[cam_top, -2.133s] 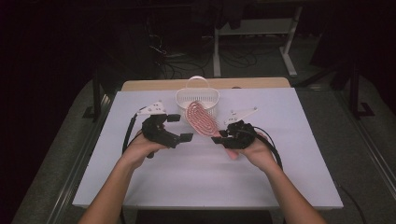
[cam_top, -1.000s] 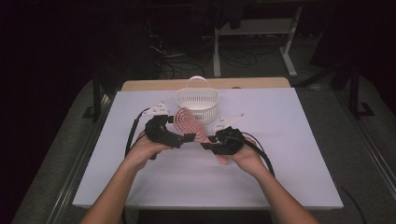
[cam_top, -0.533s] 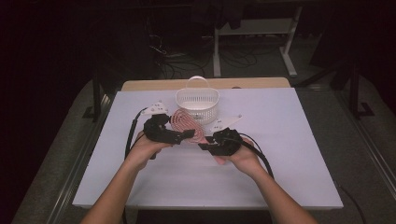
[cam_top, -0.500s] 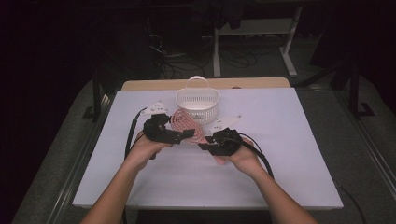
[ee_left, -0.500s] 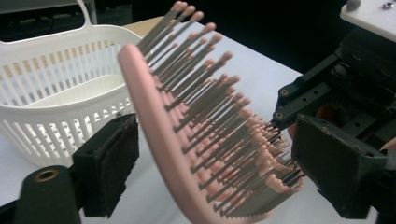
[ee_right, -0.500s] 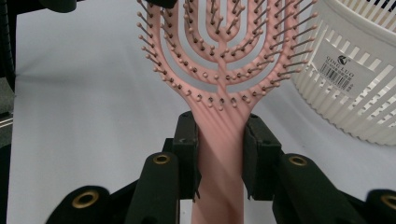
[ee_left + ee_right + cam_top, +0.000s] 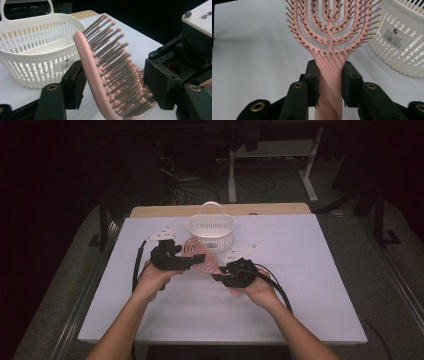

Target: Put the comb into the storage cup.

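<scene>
A pink hairbrush (image 7: pixel 201 258) hangs just above the white table, in front of the white basket (image 7: pixel 211 227). My right gripper (image 7: pixel 220 273) is shut on its handle; in the right gripper view the pads (image 7: pixel 312 80) clamp the handle below the bristled head (image 7: pixel 329 32). My left gripper (image 7: pixel 192 261) reaches in from the left, and its jaws have just been closing around the head. In the left gripper view one pad (image 7: pixel 75 85) lies against the brush's smooth back (image 7: pixel 87 75), and the other pad (image 7: pixel 160 85) meets the bristle tips.
The slatted basket (image 7: pixel 37 62) with its hoop handle stands close behind the brush and holds nothing that I can see. The white tabletop (image 7: pixel 310 280) spreads wide to the right and front. Black cables trail from both grippers. The surroundings are dark floor and table legs.
The two hands have come together since the earliest frame. The brush swung down and left toward the left gripper, whose jaws have narrowed onto its head.
</scene>
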Motion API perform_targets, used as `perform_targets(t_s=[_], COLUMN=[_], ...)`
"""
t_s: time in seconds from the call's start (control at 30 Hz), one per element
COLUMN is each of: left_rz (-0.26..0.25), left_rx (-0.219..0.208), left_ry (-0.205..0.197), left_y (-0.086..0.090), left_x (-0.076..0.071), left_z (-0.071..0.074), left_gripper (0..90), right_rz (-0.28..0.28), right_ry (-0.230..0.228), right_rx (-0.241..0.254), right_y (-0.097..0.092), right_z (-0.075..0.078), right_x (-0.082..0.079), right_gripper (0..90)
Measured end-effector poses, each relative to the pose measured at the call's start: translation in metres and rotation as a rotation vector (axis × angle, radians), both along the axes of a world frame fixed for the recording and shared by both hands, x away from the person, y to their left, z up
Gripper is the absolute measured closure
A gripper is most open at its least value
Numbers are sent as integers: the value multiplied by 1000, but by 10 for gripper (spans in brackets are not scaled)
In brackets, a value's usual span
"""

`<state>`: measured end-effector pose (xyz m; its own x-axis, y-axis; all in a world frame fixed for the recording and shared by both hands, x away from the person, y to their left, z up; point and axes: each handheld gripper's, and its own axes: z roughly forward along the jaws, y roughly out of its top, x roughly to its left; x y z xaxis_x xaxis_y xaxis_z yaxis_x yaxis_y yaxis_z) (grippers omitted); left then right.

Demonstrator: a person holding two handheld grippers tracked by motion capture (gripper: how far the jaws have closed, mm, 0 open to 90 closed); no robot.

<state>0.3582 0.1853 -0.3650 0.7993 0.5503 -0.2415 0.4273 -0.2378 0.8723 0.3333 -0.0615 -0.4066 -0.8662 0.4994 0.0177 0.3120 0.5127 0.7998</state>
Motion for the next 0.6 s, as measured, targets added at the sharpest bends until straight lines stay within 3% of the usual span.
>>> perform_targets(t_s=[0.6], left_rz=[1], left_rx=[-16], left_ry=[42], left_y=[4], left_x=[2], left_z=[1], left_gripper=[517], right_rz=[-11], right_ry=[-7], right_rx=[-11], right_y=[3], right_z=[-4], right_x=[-1], right_gripper=[687])
